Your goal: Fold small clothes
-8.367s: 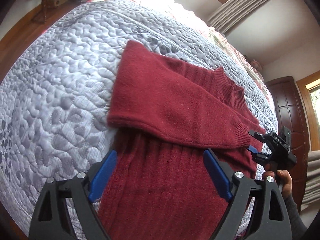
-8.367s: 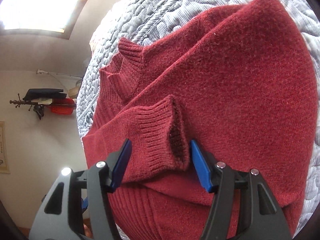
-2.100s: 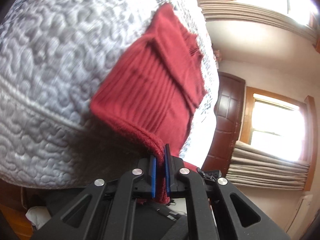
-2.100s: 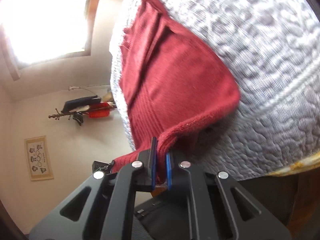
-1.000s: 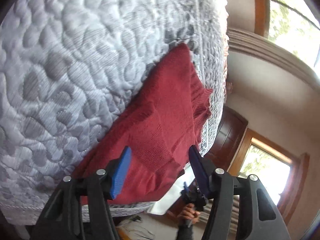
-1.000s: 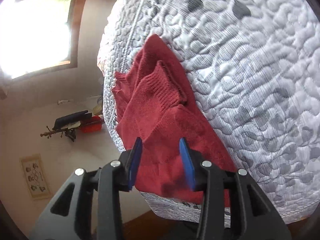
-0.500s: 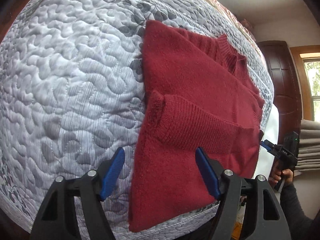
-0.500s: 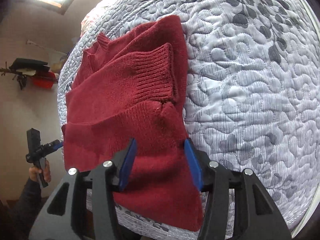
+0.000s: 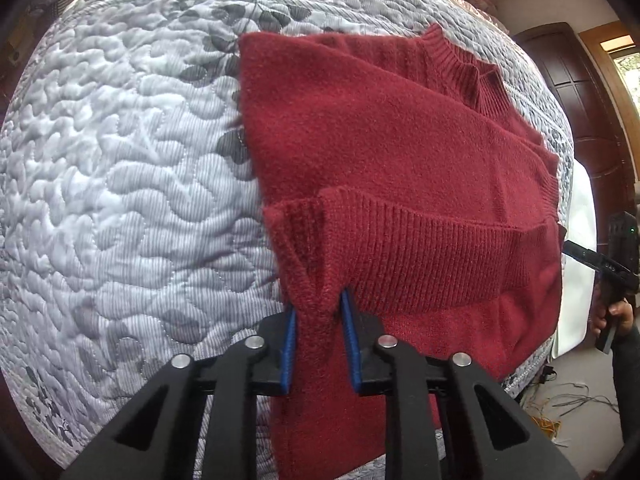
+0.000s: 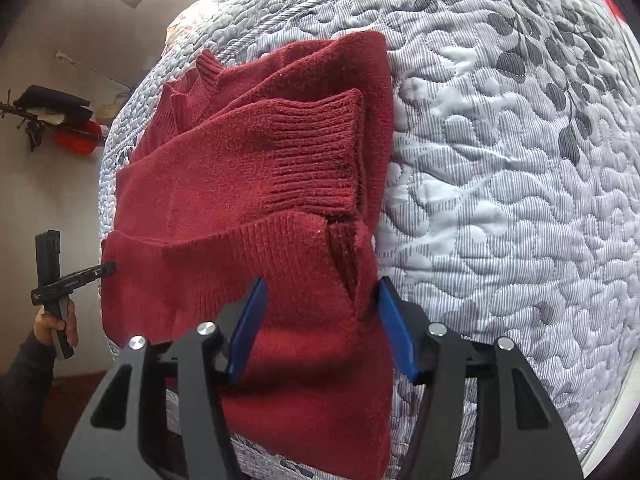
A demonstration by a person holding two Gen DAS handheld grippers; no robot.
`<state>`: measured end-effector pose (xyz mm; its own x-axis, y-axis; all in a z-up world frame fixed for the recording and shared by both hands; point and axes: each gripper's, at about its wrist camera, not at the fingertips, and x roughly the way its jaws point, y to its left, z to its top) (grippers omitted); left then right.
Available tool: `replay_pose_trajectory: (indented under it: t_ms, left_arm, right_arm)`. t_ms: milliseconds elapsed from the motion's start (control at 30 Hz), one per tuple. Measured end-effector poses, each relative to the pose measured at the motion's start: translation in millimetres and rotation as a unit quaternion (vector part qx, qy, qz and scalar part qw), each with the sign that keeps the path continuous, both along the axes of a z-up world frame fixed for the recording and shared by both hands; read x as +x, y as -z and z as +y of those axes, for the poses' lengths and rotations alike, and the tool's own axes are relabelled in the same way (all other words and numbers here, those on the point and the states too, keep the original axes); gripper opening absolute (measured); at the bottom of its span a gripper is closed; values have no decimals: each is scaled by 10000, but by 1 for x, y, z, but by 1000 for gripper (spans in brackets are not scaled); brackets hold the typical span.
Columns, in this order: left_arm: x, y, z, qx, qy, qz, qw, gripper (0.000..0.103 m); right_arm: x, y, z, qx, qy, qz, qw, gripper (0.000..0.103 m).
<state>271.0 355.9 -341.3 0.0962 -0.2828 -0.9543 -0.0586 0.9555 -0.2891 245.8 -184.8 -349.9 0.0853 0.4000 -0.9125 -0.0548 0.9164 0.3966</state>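
**Red sweater half folded on the bed**

In the left wrist view, the left claw (image 9: 318, 340) is nearest. Its two blue pads (image 9: 289, 350) are close together and squeeze a bunched bit of the red sweater (image 9: 400, 152). It grips the left side of the sweater, right below the folded-up hem (image 9: 420, 252).

In the right wrist view, the right claw (image 10: 320, 328) is partly open. Its blue pads stand on each side of the sweater's right edge. They seem not to squeeze the knit; I cannot tell if they touch it.

The sweater lies on a grey quilt (image 9: 120, 160) with a leaf print, on the bed. Its near end hangs over the near edge of the bed. The ribbed hem is folded up across the middle. A sleeve with a ribbed cuff (image 10: 320, 156) lies across the body just past the hem. The collar (image 9: 468, 68) is at the far end.

Each view shows the other claw at the side, held by a hand (image 10: 56, 320) in a dark sleeve (image 10: 20, 392). A dark wooden door (image 9: 576, 100) stands far off to the right of the bed.
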Motion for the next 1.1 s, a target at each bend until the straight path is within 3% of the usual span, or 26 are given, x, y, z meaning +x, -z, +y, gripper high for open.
replay_pose_trajectory:
  t_ms: [333, 367, 400, 500, 600, 767, 1100]
  left_arm:
    - [-2, 0, -6, 204, -22, -140, 9997, 17]
    - [-3, 0, -6, 218, -8, -156, 9996, 17]
    - [-2, 0, -8, 229, -5, -167, 9996, 17]
    - [-3, -1, -8, 245, -58, -196, 9995, 14]
    - [-5, -5, -8, 320, -118, -290, 9990, 12]
    - [-12, -26, -12, 510, -170, -614, 9967, 11]
    - [-23, -116, -9, 526, -390, -1808, 9813, 11]
  right_arm:
    - [2, 6, 1, -433, 8, -91, 9990, 60]
    - [1, 6, 2, -420, -35, -83, 9991, 55]
    - [1, 7, 4, -423, -97, -61, 9990, 41]
    - [-1, 7, 8, -506, -200, -57, 9985, 18]
    - [-1, 2, 7, -613, -145, -126, 9979, 7]
    - [-8, -25, 2, -515, -11, -344, 9981, 6]
    - [-17, -104, -1, -356, 327, -1220, 9913, 6]
